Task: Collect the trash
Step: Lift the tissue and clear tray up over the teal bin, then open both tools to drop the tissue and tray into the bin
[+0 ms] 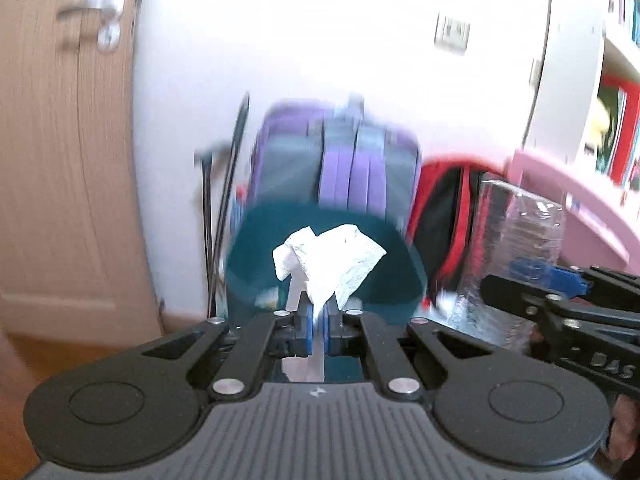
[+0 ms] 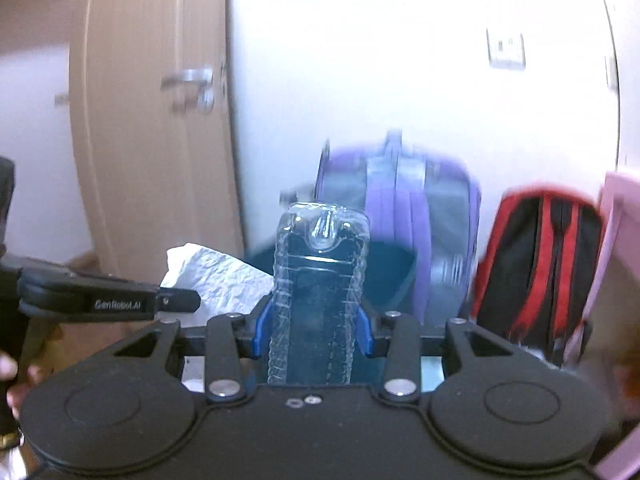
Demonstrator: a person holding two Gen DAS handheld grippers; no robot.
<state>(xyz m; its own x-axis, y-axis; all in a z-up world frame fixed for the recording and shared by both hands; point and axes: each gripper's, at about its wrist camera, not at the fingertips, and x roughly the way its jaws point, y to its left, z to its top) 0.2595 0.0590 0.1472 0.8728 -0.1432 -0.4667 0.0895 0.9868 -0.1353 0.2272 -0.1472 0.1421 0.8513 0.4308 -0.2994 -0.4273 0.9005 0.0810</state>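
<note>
Left gripper (image 1: 318,326) squeezed tight on white tissue (image 1: 332,260), just in front of the teal bin (image 1: 400,280). Right gripper (image 2: 314,334) clamped around clear plastic bottle (image 2: 320,280), also before the bin.

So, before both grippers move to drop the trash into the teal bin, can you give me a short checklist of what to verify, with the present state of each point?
1. Left gripper shut on the white tissue: ok, the tissue is pinched between the blue pads.
2. Right gripper shut on the clear plastic bottle: ok, a blue pad sits on each side of it.
3. Teal bin in view ahead of both grippers: ok, it stands in front of the purple suitcase.
4. Bin opening free to receive: cannot tell, the held trash and blur hide the inside.
5. Grippers apart from each other: ok, they are side by side without touching.
</note>
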